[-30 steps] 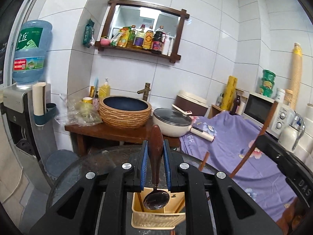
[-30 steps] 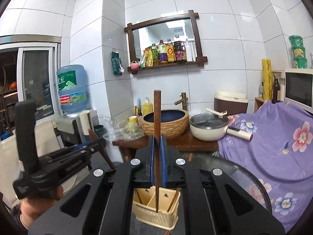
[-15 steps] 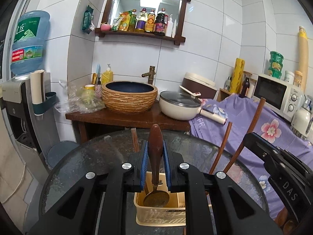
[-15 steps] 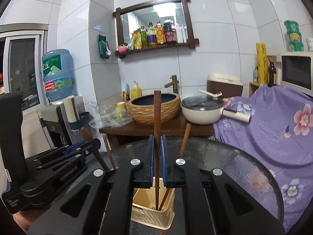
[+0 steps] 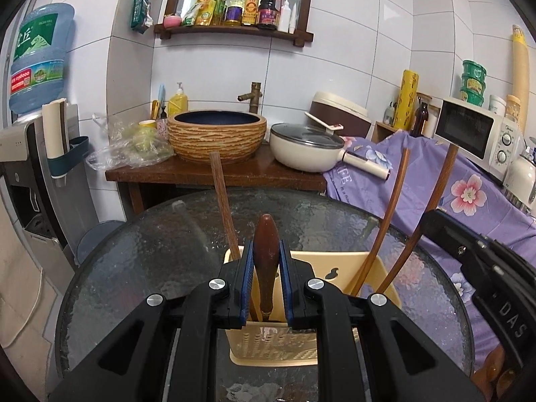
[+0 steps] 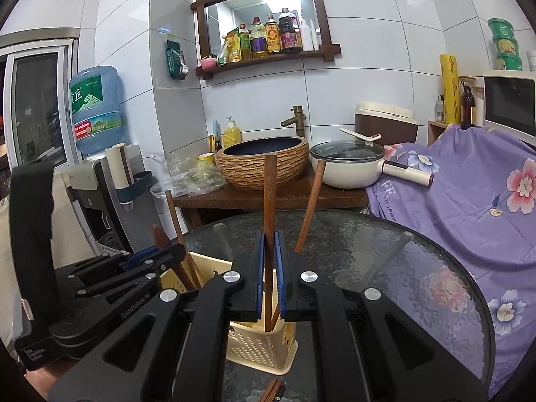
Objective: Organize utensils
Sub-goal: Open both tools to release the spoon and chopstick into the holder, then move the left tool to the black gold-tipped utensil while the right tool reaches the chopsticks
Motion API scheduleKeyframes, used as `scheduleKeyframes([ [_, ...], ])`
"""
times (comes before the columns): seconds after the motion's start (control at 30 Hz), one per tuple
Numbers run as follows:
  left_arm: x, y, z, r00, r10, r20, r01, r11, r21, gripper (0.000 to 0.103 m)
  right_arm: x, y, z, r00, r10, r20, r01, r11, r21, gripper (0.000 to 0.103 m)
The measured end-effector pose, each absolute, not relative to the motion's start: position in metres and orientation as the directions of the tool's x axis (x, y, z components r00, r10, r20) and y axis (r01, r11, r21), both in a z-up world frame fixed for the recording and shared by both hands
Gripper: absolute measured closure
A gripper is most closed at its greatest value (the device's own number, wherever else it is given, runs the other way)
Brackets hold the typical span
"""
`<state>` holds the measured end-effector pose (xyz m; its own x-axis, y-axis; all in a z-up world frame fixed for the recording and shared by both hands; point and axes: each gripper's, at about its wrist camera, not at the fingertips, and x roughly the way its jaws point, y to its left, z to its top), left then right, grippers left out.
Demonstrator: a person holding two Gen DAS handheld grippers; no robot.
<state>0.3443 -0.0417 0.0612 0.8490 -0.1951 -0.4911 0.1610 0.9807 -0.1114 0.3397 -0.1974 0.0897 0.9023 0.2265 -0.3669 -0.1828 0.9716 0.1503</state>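
A: What is the left claw (image 5: 264, 288) doing?

B: Its blue pads pinch the dark brown rounded handle of a wooden spoon (image 5: 265, 254), held upright. The lower end of the spoon goes down into the cream plastic utensil caddy (image 5: 321, 273) that stands on the round dark glass surface (image 5: 140, 268), towards its near edge.

A: And the right claw (image 6: 269, 281)?

B: It is pressed onto a straight brown wooden chopstick (image 6: 269, 194), also upright, with its tip inside the same caddy. In the right wrist view the caddy (image 6: 258, 345) shows perforated walls and sits just below both claws.

A: Anything else in the caddy?

B: Yes. A flat-ended wooden stick (image 5: 222, 207) leans towards the surface's far left, and two long slim wooden handles (image 5: 388, 221) lean out to the right. The left wrist view catches the right gripper's black body (image 5: 485, 278) at the surface's right edge.

A: Beyond the surface?

B: A woven-pattern basin (image 6: 263, 164) and a cream lidded pan (image 6: 348, 164) on a brown wooden stand.
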Motion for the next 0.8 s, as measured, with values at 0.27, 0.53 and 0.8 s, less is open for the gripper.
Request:
scheduleKeyframes([
  [0.27,0.332,-0.042,0.063,0.857,-0.201,-0.474,0.184,0.979,-0.083,0.07,0.327,-0.205,0.088,0.902,0.232,-0.364,-0.187,0.97,0.156,0.057],
  [0.53,0.285,-0.014,0.071,0.888,-0.19,-0.419,0.159,0.981,-0.109,0.03,0.295,-0.221,0.073,0.872,0.236,-0.429,-0.164,0.966,0.199,0.048],
  [0.8,0.261,0.015,0.032,0.83,-0.17,-0.531,0.121,0.985,-0.126,0.023,0.269,-0.21,0.017,0.749,0.268,-0.606,-0.193,0.963,0.187,0.048],
])
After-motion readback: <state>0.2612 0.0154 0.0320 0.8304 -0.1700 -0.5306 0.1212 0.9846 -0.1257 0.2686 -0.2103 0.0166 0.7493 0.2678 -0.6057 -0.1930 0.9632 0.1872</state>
